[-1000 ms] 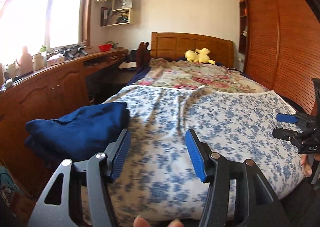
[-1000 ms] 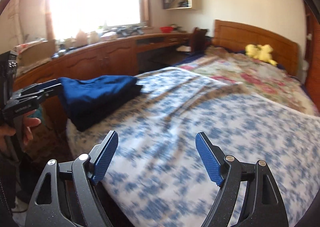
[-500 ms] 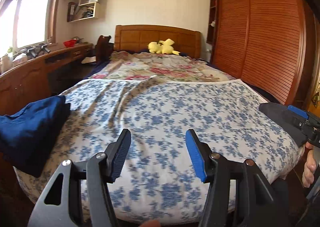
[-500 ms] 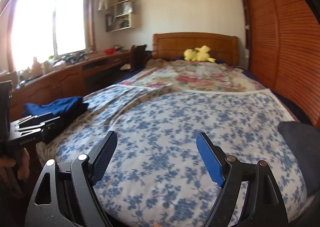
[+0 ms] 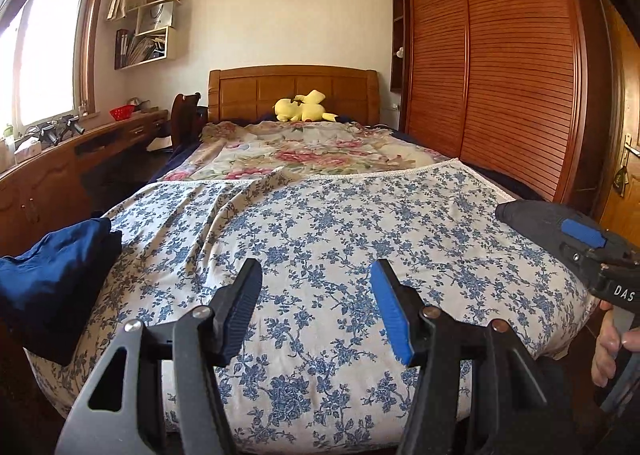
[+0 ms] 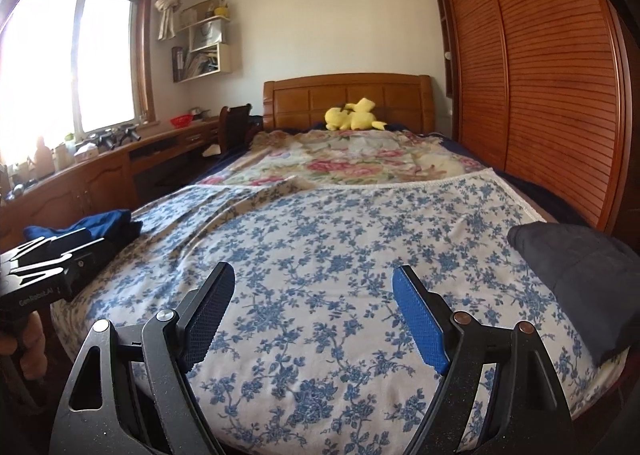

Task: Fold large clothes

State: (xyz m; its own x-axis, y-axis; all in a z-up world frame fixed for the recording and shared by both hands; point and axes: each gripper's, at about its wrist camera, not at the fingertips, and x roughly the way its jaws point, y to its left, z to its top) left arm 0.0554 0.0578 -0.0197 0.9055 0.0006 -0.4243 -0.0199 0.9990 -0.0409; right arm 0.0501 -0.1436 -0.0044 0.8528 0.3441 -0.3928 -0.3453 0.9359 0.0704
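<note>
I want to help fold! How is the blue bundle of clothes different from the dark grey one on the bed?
The folded navy blue garment is bright blue and lies at the left corner of the foot of the blue-flowered white bedspread. The dark grey garment is nearly black and lies at the right corner. The blue one shows stacked folded layers; the grey one looks like one smooth slab. Both are cloth resting on the bedspread, and neither is held by a gripper.

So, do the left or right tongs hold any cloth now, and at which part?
Nothing is held. The left tongs and the right tongs both stand open above the blue-flowered white bedspread, with no cloth between the pads.
</note>
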